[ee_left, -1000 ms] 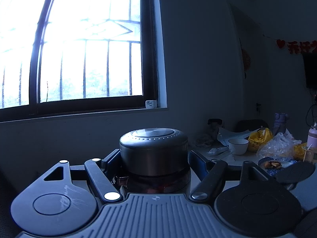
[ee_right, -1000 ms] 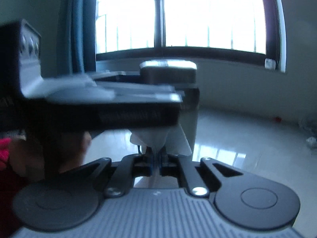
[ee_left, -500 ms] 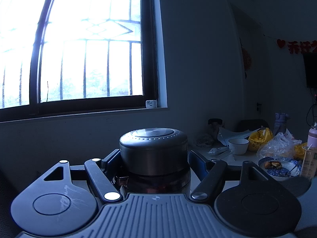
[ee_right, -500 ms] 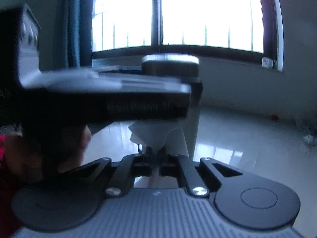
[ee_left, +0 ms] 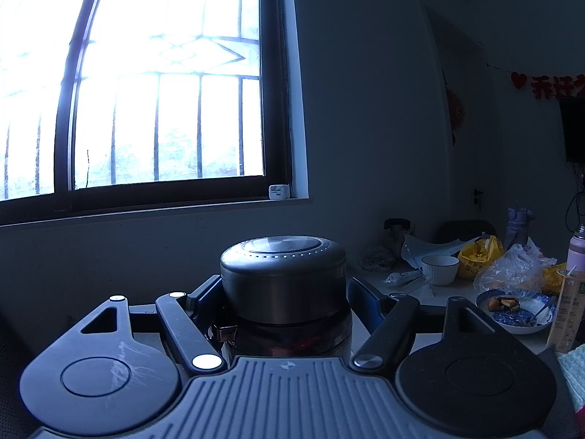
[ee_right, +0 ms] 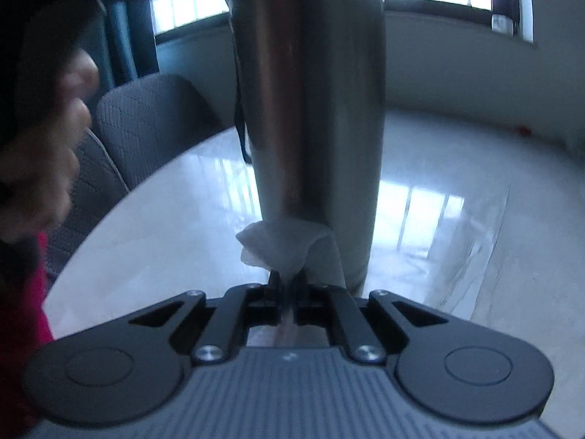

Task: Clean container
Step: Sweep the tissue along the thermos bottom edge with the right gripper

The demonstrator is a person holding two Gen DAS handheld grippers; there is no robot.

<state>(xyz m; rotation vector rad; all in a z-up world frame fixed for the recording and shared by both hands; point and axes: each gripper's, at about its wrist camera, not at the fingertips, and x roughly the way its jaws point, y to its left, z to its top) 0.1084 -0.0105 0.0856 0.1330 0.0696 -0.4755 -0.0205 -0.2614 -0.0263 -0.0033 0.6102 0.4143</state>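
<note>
On one glossy table [ee_right: 457,219], one steel flask [ee_right: 310,109] clasped in the left hand-held gripper [ee_left: 285,292], one tissue [ee_right: 281,245] pinched in the right hand-held gripper [ee_right: 289,281].

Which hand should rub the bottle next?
Right. The right gripper pinches the tissue against the bottle, low on its side. The left gripper is clamped round the bottle, holding it up.

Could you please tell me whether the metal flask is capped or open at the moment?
Capped: in the left wrist view the flask carries its dark lid, seated squarely on top.
</note>
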